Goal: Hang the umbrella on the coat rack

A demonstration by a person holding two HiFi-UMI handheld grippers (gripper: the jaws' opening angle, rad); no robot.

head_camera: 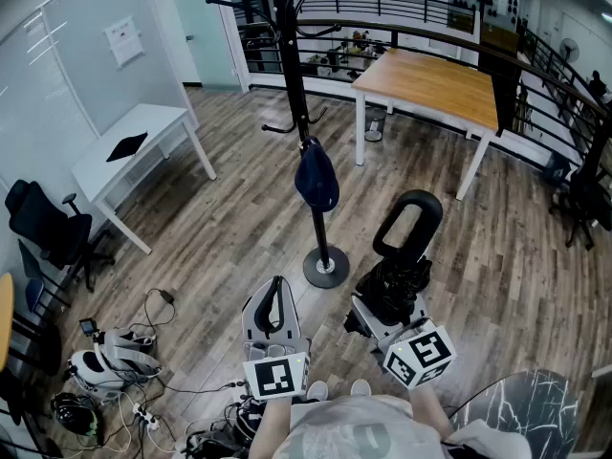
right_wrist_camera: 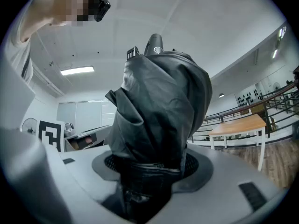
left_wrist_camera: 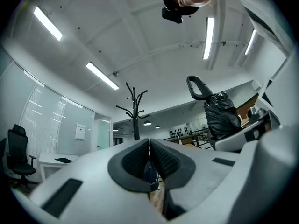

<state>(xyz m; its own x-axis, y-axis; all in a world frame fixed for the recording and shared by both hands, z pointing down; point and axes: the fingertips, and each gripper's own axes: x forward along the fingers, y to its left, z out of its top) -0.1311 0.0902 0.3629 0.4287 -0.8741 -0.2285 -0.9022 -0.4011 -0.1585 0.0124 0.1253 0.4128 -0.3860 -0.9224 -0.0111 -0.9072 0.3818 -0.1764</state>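
Observation:
A black coat rack (head_camera: 287, 55) stands ahead on a round base (head_camera: 326, 267), with a dark blue bag-like thing (head_camera: 316, 180) hanging low on its pole. My right gripper (head_camera: 387, 302) is shut on a folded black umbrella (head_camera: 397, 275), whose loop handle (head_camera: 409, 220) points up and away from me. In the right gripper view the umbrella's bunched fabric (right_wrist_camera: 159, 111) fills the space between the pads (right_wrist_camera: 196, 164). To its left, my left gripper (head_camera: 275, 293) is shut and holds nothing. The left gripper view shows the rack (left_wrist_camera: 134, 106) beyond the closed jaws and the umbrella (left_wrist_camera: 219, 115) at right.
A wooden table (head_camera: 430, 84) stands behind the rack to the right and a white desk (head_camera: 134, 142) to the left. A black office chair (head_camera: 43, 223) and a tangle of cables and gear (head_camera: 115, 361) lie at left. A black railing (head_camera: 402, 8) runs along the back.

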